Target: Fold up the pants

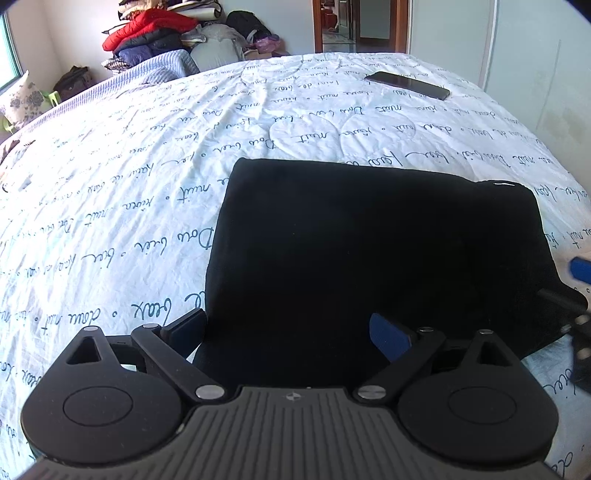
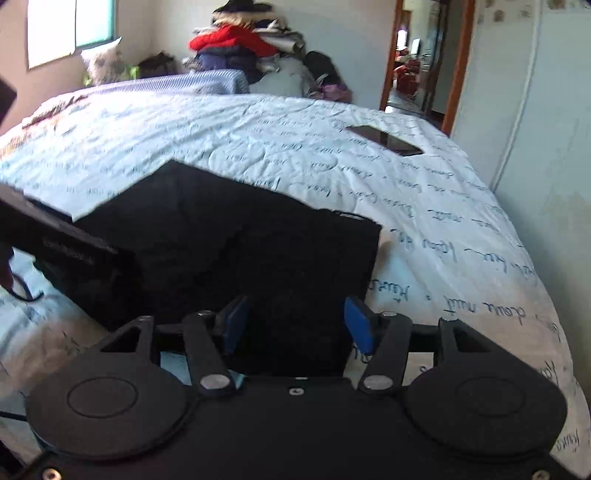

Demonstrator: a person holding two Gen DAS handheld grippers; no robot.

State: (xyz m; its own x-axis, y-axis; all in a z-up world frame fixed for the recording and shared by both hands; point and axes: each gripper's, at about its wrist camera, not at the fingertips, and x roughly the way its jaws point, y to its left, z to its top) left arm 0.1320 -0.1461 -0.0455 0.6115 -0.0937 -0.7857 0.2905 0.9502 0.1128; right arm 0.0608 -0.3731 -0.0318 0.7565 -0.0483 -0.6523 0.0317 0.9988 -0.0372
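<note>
Black pants [image 1: 369,251] lie folded into a compact rectangle on the white bedsheet with script print [image 1: 147,166]. My left gripper [image 1: 291,332] is open, its blue pads wide apart just above the near edge of the pants, holding nothing. My right gripper [image 2: 295,321] is open too, pads apart over the near right part of the pants [image 2: 240,251], empty. The right gripper's blue fingertip [image 1: 580,269] shows at the right edge of the left wrist view. The left gripper's black body [image 2: 55,236] shows at the left of the right wrist view.
A black phone [image 1: 406,85] lies on the far right of the bed, also in the right wrist view [image 2: 386,140]. A pile of clothes with a red jacket [image 1: 147,27] sits beyond the bed's far end. A doorway [image 1: 354,22] and white wall are at right.
</note>
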